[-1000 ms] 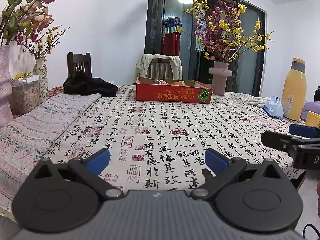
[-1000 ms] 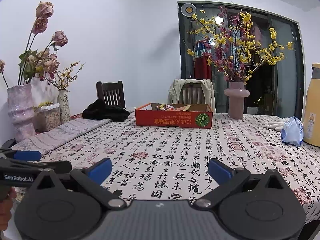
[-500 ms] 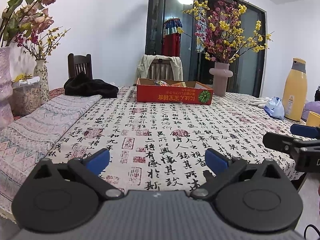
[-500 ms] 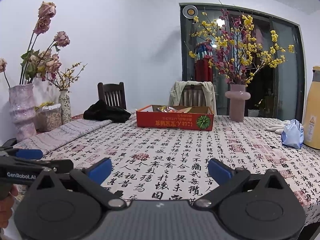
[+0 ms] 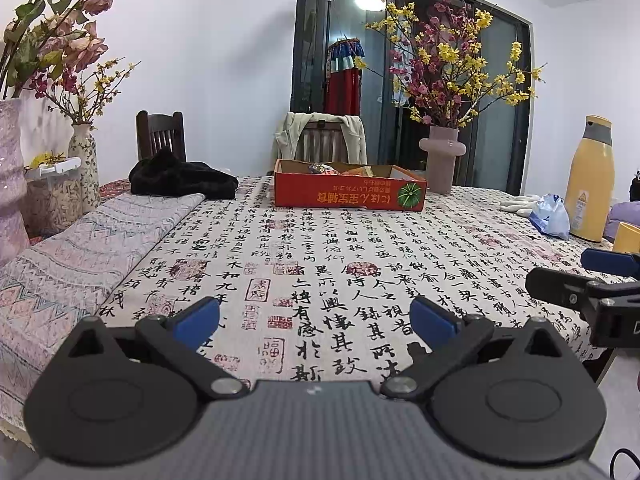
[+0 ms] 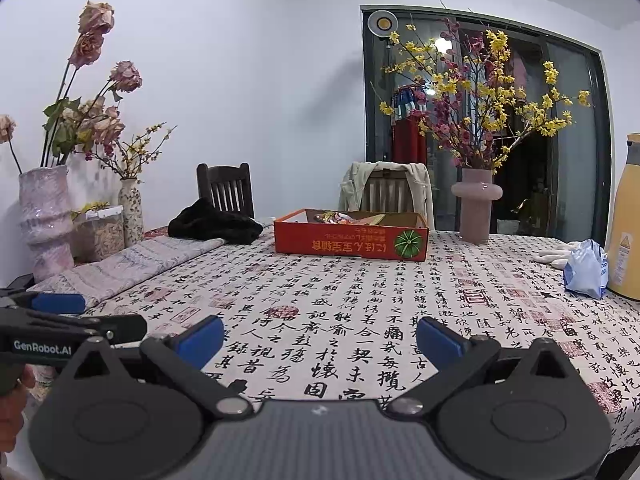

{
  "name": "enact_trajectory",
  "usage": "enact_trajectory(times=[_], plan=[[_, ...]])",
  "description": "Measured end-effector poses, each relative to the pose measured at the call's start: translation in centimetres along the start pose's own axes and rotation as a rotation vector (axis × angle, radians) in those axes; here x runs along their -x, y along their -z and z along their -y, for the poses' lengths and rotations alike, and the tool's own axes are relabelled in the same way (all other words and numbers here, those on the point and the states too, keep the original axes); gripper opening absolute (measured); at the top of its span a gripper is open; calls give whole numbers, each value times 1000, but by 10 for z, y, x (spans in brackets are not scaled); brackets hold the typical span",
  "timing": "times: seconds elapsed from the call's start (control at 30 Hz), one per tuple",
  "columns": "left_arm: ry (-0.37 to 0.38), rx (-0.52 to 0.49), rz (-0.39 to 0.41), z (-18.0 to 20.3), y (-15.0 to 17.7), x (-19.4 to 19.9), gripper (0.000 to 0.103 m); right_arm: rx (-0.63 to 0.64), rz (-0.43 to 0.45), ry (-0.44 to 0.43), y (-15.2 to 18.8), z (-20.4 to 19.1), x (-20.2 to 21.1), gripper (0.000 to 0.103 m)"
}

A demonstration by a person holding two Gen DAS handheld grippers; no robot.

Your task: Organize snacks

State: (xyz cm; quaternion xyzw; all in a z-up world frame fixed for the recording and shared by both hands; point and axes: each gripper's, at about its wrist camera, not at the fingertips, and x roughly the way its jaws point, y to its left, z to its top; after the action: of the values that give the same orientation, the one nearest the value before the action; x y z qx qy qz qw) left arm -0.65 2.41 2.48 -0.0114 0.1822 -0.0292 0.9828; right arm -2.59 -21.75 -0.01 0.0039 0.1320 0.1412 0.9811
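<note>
Nearer now: snack box (image 5: 349, 191) beyond jaws

Left gripper (image 5: 314, 320): jaws wide apart, nothing between the blue pads (image 5: 196, 320), level over the near edge of the table. Right gripper (image 6: 320, 338): same, spread wide and empty, level, side by side with the left. Fingers of a hand (image 6: 14, 408) partly visible under the left gripper's body.

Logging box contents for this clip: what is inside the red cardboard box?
The red cardboard box holds a few colourful snack wrappers, peeking above its rim towards the left. Its near wall hides everything lower, so the count and kinds cannot be told.
</note>
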Motion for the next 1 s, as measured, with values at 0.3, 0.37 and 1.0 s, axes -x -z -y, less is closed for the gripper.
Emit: enact_trajectory(times=[0.3, 0.37, 1.0], plan=[[-3, -10, 9, 2, -1, 2, 103, -10, -3, 3, -1, 3, 0, 103], [-3, -10, 8, 2, -1, 2, 103, -18, -17, -2, -2, 4, -2, 103], [0, -18, 17, 3, -5, 3, 103, 8, -4, 4, -1, 0, 1, 103]])
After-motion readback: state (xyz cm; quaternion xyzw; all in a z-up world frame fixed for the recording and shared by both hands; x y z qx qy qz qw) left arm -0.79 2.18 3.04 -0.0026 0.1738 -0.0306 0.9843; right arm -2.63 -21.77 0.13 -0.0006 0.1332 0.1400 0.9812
